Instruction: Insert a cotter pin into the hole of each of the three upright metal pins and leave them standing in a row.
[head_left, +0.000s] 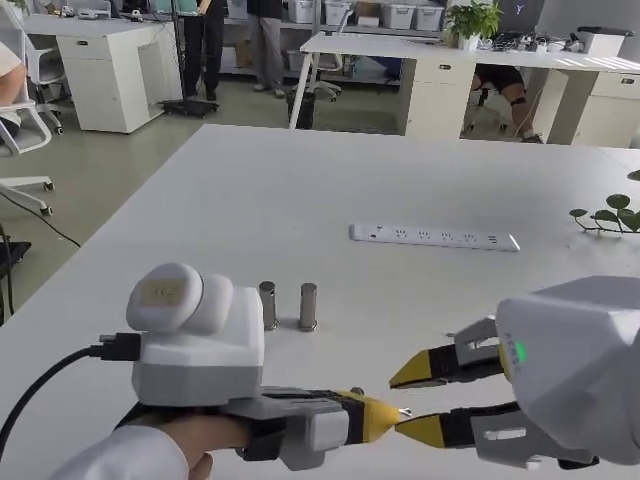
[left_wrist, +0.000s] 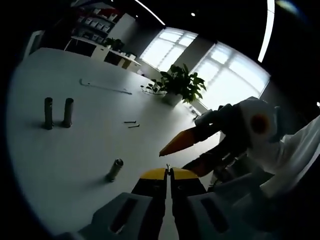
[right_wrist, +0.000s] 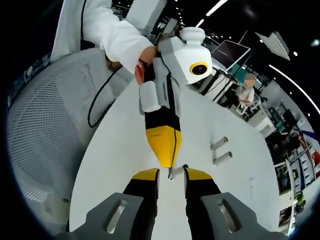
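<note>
- Cotter pin: nipped at the very tip of my left gripper, jaws closed on it. It sticks out forward, probably so the other side can take it.
- Right gripper: jaws partly spread, either side of the pin; can't tell if they touch.
- Two upright pins stand side by side just beyond.
- Third pin lies flat on the table, apart from them.
- Spare cotter pins lie farther out.
</note>
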